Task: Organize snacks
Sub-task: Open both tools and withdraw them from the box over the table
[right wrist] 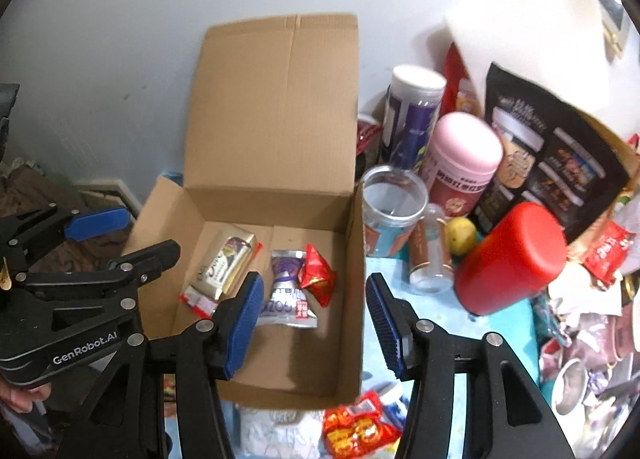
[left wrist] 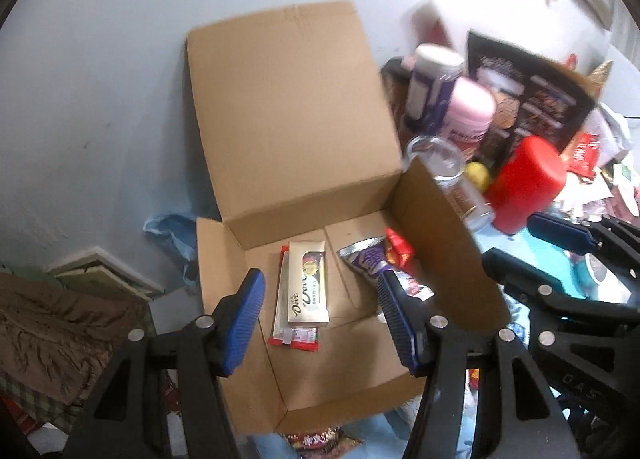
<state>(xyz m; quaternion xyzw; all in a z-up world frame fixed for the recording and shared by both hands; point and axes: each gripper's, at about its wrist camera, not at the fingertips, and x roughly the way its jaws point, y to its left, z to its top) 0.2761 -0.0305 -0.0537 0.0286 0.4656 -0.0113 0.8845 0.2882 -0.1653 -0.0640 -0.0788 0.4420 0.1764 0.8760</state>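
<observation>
An open cardboard box (left wrist: 296, 131) (right wrist: 276, 119) stands against the wall. Inside lie a cream chocolate bar (left wrist: 308, 283) (right wrist: 224, 265) on a red-edged packet (left wrist: 294, 337), a silver-purple snack bag (left wrist: 372, 261) (right wrist: 286, 291) and a small red packet (left wrist: 398, 249) (right wrist: 316, 271). My left gripper (left wrist: 320, 319) is open and empty above the box, seen also in the right wrist view (right wrist: 128, 235). My right gripper (right wrist: 314, 319) is open and empty over the box's right wall; it shows in the left wrist view (left wrist: 528, 243).
Right of the box stand a red canister (right wrist: 512, 259), a pink-lidded jar (right wrist: 464, 163), a purple tube (right wrist: 412, 115), a clear cup (right wrist: 392, 199), a black snack bag (right wrist: 548, 155) and a lemon (right wrist: 462, 235). Red packets (right wrist: 356, 427) lie in front. Cloth (left wrist: 60, 323) sits left.
</observation>
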